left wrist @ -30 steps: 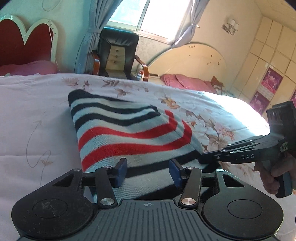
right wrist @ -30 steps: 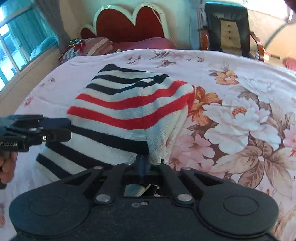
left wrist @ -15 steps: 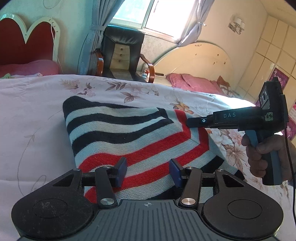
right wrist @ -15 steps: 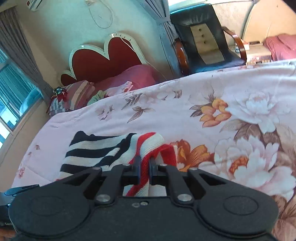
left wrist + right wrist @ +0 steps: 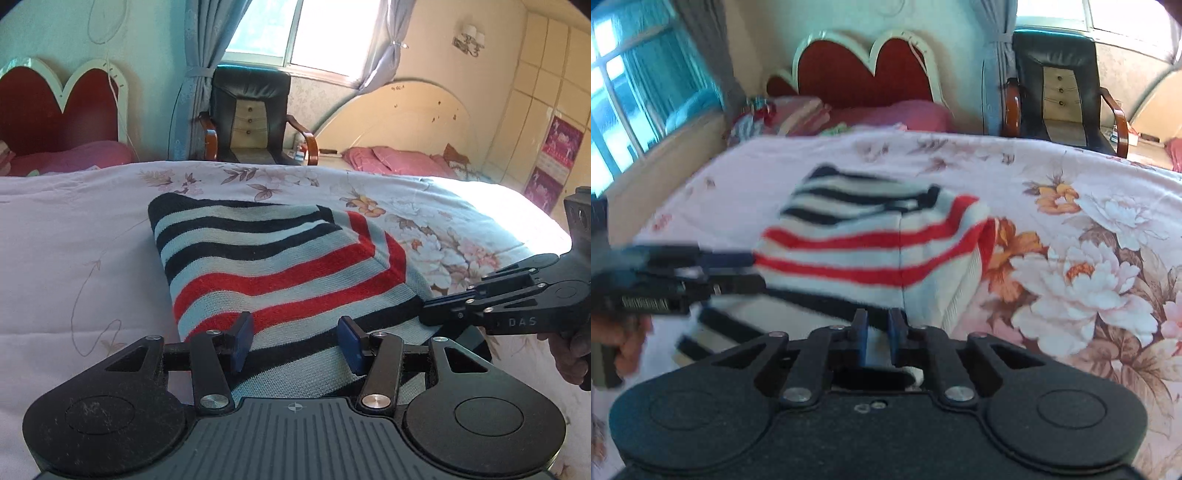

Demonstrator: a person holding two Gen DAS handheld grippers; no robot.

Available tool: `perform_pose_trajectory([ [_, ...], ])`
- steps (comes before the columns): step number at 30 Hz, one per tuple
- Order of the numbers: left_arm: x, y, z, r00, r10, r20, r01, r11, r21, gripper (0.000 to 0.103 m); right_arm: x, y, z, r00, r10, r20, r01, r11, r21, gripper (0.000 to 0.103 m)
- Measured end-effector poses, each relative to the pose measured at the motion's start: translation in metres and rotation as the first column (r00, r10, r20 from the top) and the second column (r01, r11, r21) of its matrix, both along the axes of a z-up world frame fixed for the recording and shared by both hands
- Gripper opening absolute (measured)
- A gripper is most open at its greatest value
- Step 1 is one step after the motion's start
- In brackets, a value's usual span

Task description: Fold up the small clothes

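**A:** ok so standing by the bed here. Nearest to me, the left gripper hangs about half open just over the near edge of the striped sweater, blue pads either side of it, nothing pinched. Same gap as a second ago, it's basically parked.

**B:** and the right one? Half a second back it was way up with a bunch of red stripe in it.

**A:** yeah, that's the change. The right gripper has come back down to the near right corner of the sweater, low over the bedspread. Its jaws are nearly closed and there's pale knit running between them, so I'd say it's still nipping the edge. That view is blurry though, so it's clearly mid-move.

**B:** so did the fold land?

**A:** looks like it. From the left side you can see the right part lying over the body now, stripes meeting in a diagonal V, where a second ago they met further right. The sweater sits flat in the middle of the bed, a narrower shape.

**B:** next?

**A:** my guess: right lets go, then they do the other side or fold bottom to top. Only risk I see is the flap dragging back if the right hand pulls away before releasing.

**B:** anything further back?

**A:** just the black chair past the far edge of the bed, well clear.
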State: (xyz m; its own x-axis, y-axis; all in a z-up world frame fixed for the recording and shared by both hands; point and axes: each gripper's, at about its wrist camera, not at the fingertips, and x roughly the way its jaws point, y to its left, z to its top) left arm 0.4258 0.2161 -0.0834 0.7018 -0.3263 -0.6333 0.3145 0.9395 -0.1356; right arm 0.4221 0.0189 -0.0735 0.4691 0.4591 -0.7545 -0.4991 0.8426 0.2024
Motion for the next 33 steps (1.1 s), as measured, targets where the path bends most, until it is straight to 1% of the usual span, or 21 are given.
perform_pose_trajectory([
  [1,-0.002,-0.007,0.001,1.000,-0.005,0.008,0.004,0.999,0.038,0.051,-0.002,0.000,-0.007,1.000,-0.004,0.007,0.005,0.999,-0.034,0.002],
  [2,-0.004,-0.012,0.003,1.000,-0.003,0.011,0.002,0.998,0.065,0.051,-0.002,-0.004,-0.009,1.000,-0.029,0.003,0.029,1.000,-0.011,0.000],
  [4,-0.015,-0.013,0.013,1.000,0.007,0.019,-0.008,0.998,0.060,0.051,-0.001,-0.006,-0.002,0.998,-0.069,-0.009,0.069,0.998,-0.005,0.000],
  [5,-0.022,-0.013,0.017,0.999,0.019,0.029,-0.021,0.998,0.066,0.052,-0.008,-0.006,0.007,0.997,-0.076,0.010,0.076,0.997,-0.001,0.012],
  [7,-0.042,-0.011,0.020,0.996,0.072,0.049,-0.076,0.993,0.094,0.052,-0.026,-0.007,0.022,0.997,-0.052,0.059,0.051,0.998,0.026,0.019],
  [8,-0.051,-0.009,0.019,0.993,0.109,0.047,-0.113,0.988,0.102,0.052,-0.035,-0.007,0.025,0.997,-0.029,0.068,0.028,0.999,0.025,0.018],
  [9,-0.058,-0.008,0.015,0.988,0.148,0.036,-0.151,0.983,0.108,0.052,-0.041,-0.006,0.024,0.998,-0.016,0.067,0.016,1.000,0.003,0.017],
  [10,-0.061,-0.005,0.008,0.983,0.183,0.008,-0.183,0.978,0.104,0.056,-0.046,-0.005,0.018,0.998,-0.005,0.062,0.007,0.999,-0.033,0.015],
  [11,-0.063,-0.005,0.001,0.977,0.212,-0.011,-0.209,0.972,0.109,0.066,-0.050,-0.002,0.010,0.999,0.003,0.053,0.002,0.996,-0.085,0.014],
  [12,-0.064,-0.005,-0.006,0.974,0.223,-0.029,-0.219,0.969,0.113,0.067,-0.051,0.000,-0.001,1.000,-0.002,0.030,0.007,0.990,-0.139,0.015],
  [13,-0.065,-0.006,-0.011,0.972,0.231,-0.041,-0.225,0.969,0.106,0.068,-0.052,0.000,-0.009,1.000,-0.016,0.013,0.018,0.987,-0.161,0.023],
  [16,-0.083,-0.012,-0.002,0.970,0.243,-0.024,-0.239,0.965,0.110,0.068,-0.058,-0.010,-0.004,0.997,-0.079,0.006,0.079,0.992,-0.096,0.022],
  [18,-0.108,-0.019,0.012,0.970,0.241,0.018,-0.241,0.964,0.112,0.068,-0.076,-0.017,0.015,0.994,-0.092,0.053,0.095,0.994,-0.052,0.022],
  [19,-0.120,-0.021,0.018,0.970,0.242,0.032,-0.244,0.963,0.113,0.068,-0.087,-0.021,0.024,0.993,-0.091,0.076,0.094,0.995,-0.038,0.027],
  [21,-0.146,-0.025,0.032,0.965,0.255,0.061,-0.260,0.960,0.104,0.072,-0.113,-0.031,0.043,0.989,-0.097,0.112,0.099,0.995,-0.013,0.045],
  [22,-0.160,-0.027,0.039,0.963,0.260,0.076,-0.266,0.959,0.095,0.083,-0.127,-0.037,0.053,0.986,-0.104,0.130,0.105,0.994,0.001,0.060],
  [23,-0.176,-0.030,0.048,0.958,0.267,0.101,-0.276,0.957,0.085,0.093,-0.140,-0.043,0.062,0.983,-0.113,0.147,0.112,0.994,0.013,0.072],
  [27,-0.237,-0.043,0.078,0.948,0.273,0.163,-0.286,0.957,0.058,0.098,-0.196,-0.063,0.097,0.971,-0.152,0.187,0.143,0.988,0.062,0.088],
  [29,-0.268,-0.049,0.093,0.944,0.273,0.183,-0.285,0.958,0.040,0.099,-0.227,-0.072,0.113,0.965,-0.169,0.202,0.155,0.984,0.082,0.102],
  [31,-0.300,-0.054,0.106,0.938,0.281,0.203,-0.292,0.956,0.023,0.103,-0.257,-0.078,0.128,0.956,-0.189,0.223,0.173,0.981,0.090,0.102],
  [33,-0.333,-0.060,0.117,0.931,0.296,0.212,-0.306,0.952,0.014,0.103,-0.288,-0.085,0.140,0.951,-0.209,0.229,0.189,0.976,0.105,0.102],
])
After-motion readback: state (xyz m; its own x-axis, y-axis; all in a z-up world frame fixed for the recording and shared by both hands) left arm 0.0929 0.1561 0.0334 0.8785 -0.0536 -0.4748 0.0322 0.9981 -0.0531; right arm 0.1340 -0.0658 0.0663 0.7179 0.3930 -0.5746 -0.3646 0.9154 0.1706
